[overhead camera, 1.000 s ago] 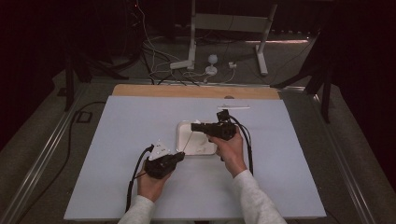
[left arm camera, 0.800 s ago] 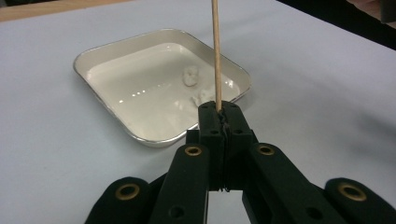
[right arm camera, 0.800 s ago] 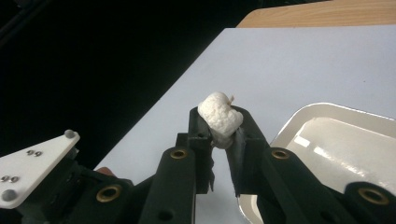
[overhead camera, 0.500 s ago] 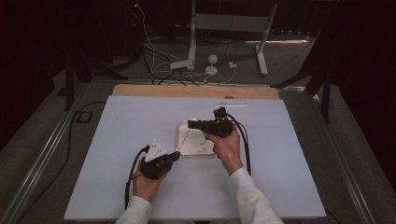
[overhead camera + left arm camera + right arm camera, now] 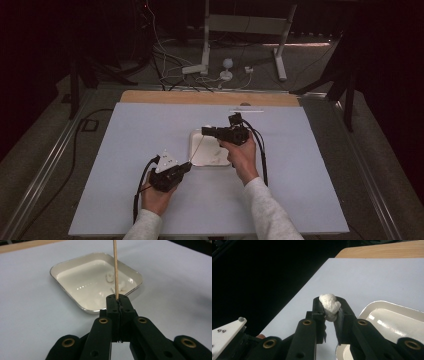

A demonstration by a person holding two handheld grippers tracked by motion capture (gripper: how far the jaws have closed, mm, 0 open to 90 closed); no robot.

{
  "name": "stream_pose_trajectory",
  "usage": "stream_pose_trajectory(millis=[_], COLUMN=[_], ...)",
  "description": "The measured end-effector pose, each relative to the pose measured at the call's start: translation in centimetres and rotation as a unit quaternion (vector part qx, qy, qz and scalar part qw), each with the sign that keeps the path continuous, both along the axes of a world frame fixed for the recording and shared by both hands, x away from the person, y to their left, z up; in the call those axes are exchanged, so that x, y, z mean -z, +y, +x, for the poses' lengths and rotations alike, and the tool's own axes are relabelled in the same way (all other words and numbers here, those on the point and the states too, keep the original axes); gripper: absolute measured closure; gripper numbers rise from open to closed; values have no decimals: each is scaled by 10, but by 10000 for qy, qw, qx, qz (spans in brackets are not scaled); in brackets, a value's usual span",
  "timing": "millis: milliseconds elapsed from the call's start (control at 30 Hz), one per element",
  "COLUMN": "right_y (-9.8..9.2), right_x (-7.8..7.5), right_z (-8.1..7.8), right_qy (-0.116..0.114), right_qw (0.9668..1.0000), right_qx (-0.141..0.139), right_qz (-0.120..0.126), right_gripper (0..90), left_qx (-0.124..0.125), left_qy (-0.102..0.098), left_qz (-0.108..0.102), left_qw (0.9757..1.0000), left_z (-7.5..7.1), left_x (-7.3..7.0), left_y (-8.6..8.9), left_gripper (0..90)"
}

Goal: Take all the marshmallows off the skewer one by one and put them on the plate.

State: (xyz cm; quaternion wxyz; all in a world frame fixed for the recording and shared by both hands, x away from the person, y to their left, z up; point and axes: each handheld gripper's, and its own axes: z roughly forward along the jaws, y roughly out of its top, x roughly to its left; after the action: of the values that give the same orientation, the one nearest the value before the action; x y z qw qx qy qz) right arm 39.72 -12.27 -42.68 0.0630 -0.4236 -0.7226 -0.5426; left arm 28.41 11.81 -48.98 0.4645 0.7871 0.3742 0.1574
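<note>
The small white puffy lump [image 5: 330, 305], a marshmallow by the look of it, sits pinched in my right hand-held gripper [image 5: 329, 308], raised above the near-left corner of the shallow white square tray [image 5: 387, 315] on the pale blue bench [image 5: 150, 130]. I judge it very light, soft and springy: it bulges over the jaw tips, so a harder squeeze would crush it or make it stick to the pads, and the best hold is across its middle, leaving one face free. The jaws here are nearly closed, stopped only by the lump between them. My left hand-held gripper [image 5: 117, 300] is fully closed on the lower end of a thin pale wooden skewer [image 5: 115, 267], which stands up out of the jaw tips in front of the tray. The stick seems stiff but slender, easy to snap or let swivel, so gripping low and firm suits it. A few more white pieces [image 5: 110, 277] lie in the tray.
</note>
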Motion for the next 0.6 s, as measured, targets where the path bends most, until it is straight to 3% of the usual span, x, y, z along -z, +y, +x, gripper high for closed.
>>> stream_pose_trajectory(millis=[600], right_y=[-6], right_x=[-5], right_z=[3], right_qy=[-69], right_qw=[9998], right_qx=[164], right_qz=[-18], right_gripper=[803], left_qx=[-11], left_qy=[-29], left_qz=[145], left_qw=[9999], left_z=[1], left_x=[1], left_y=[2], left_gripper=[900])
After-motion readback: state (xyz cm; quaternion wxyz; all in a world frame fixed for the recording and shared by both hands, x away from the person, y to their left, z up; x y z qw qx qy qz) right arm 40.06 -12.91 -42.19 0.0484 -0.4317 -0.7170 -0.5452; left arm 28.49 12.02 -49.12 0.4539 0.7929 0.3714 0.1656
